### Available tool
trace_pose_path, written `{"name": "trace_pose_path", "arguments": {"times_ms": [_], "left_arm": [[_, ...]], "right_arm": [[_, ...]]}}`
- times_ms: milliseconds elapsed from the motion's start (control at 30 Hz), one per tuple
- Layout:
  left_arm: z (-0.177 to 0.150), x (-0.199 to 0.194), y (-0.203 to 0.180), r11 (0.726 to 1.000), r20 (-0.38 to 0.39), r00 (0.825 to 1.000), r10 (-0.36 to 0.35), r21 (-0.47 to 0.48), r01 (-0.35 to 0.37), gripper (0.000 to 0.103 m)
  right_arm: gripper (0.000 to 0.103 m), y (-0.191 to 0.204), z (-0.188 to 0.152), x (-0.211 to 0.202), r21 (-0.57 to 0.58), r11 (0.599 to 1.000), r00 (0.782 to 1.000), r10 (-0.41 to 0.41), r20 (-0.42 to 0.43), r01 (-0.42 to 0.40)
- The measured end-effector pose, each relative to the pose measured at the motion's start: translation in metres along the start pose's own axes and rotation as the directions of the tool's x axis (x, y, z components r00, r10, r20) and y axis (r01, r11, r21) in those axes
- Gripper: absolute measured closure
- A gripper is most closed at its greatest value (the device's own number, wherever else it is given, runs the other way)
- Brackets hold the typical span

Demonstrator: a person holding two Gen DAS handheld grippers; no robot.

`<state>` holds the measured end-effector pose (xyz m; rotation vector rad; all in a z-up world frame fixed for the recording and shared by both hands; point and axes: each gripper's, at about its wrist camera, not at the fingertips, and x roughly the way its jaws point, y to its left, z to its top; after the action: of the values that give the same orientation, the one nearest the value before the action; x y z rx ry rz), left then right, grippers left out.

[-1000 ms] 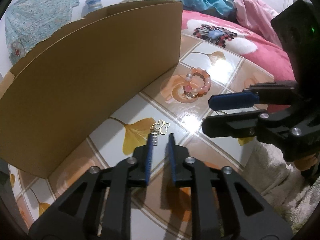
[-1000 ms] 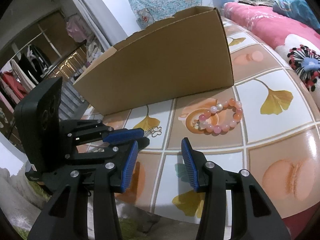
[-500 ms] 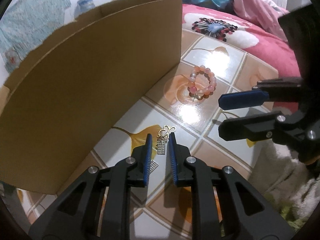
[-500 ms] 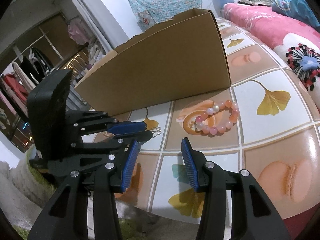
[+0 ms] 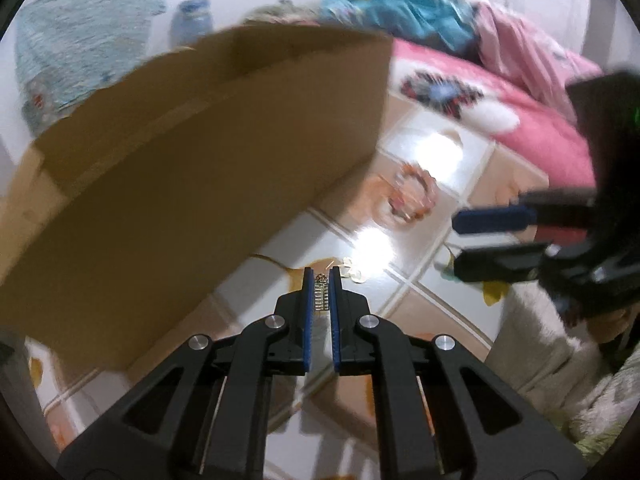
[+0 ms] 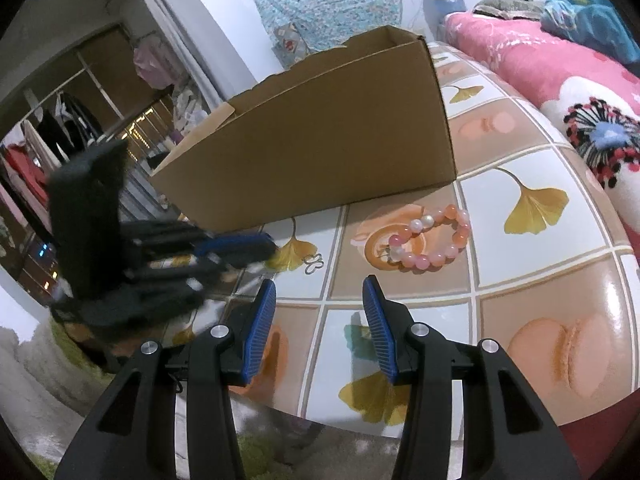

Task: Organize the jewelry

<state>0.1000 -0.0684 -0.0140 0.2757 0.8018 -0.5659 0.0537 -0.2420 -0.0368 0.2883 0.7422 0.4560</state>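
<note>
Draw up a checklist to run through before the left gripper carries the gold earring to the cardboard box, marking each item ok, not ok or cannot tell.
1. Left gripper jaws, which have just been closing, clamp the gold earring: ok.
2. Earring lifted off the tablecloth: cannot tell.
3. Cardboard box open on top: ok.
4. Right gripper empty, jaws apart: ok.
5. Bead bracelet lies apart from the box: ok.
</note>
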Motion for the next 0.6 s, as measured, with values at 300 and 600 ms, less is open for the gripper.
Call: {"name": "trace_pose_path", "arguments": {"times_ms": [300,600], "left_arm": [[-0.037,-0.033,0.054,0.975,0.028,0.995,0.098,-0.203,-0.09,0.097],[-0.057,-0.034,0.067,0.962,0.04,0.996,0.077,-0.265,-0.063,0.097]], "right_arm": [[0.061,0.046,0.003,0.051,-0.144,0.99,0.997,-0.022,-0.077,0.011],[0.074,0.086,0.009,0.088,-0.359,0.92,0.979,-0.193,-0.063,0.158]]}}
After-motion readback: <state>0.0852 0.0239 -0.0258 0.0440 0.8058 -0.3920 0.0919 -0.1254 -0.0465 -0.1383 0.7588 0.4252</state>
